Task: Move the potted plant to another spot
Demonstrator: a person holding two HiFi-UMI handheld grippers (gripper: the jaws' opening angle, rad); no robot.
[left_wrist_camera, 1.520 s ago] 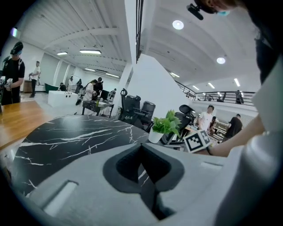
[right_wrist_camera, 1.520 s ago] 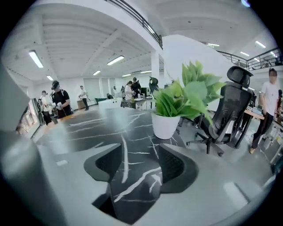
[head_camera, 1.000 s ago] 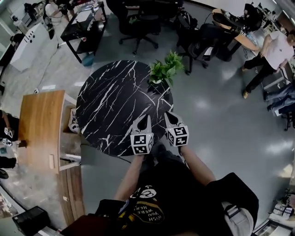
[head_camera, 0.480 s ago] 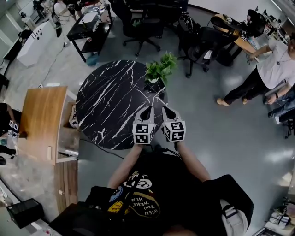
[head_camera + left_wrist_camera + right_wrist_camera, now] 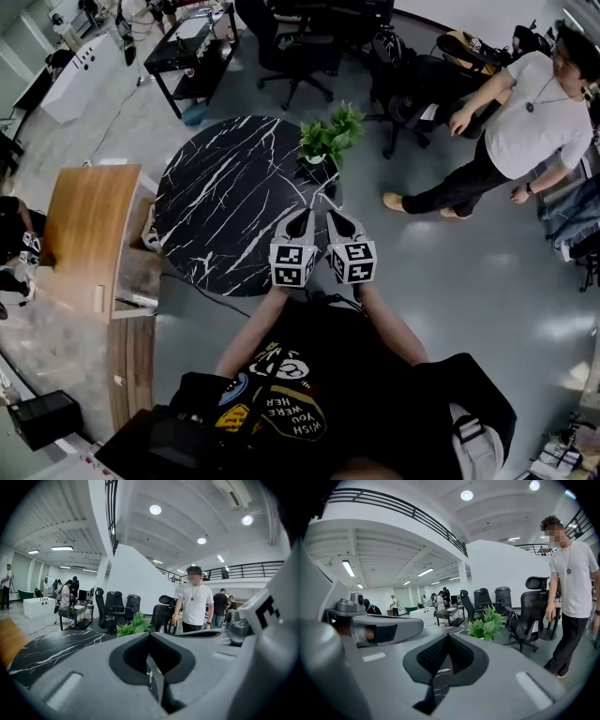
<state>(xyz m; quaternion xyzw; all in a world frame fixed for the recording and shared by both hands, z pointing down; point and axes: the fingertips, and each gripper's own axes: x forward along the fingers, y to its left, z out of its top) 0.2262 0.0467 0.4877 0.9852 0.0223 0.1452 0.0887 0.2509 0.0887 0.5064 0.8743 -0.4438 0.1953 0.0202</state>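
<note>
Left tongs [image 5: 302, 221] and right tongs [image 5: 332, 219] hover clenched and empty over the worktop's [image 5: 216, 206] near edge. The plant [image 5: 328, 142] stands upright at the far rim, apart from both, so it is either awaiting pickup or already set down.

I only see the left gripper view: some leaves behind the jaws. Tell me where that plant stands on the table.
Observer: The potted plant stands at the far right rim of the round black table, touched by neither gripper.
Operator: Give me the right gripper's state.
Observer: The right gripper has its jaws together on nothing, with the plant ahead of them.
Operator: Report where both grippers are.
Observer: The left gripper and the right one hover side by side at the table's near right edge, short of the plant.
</note>
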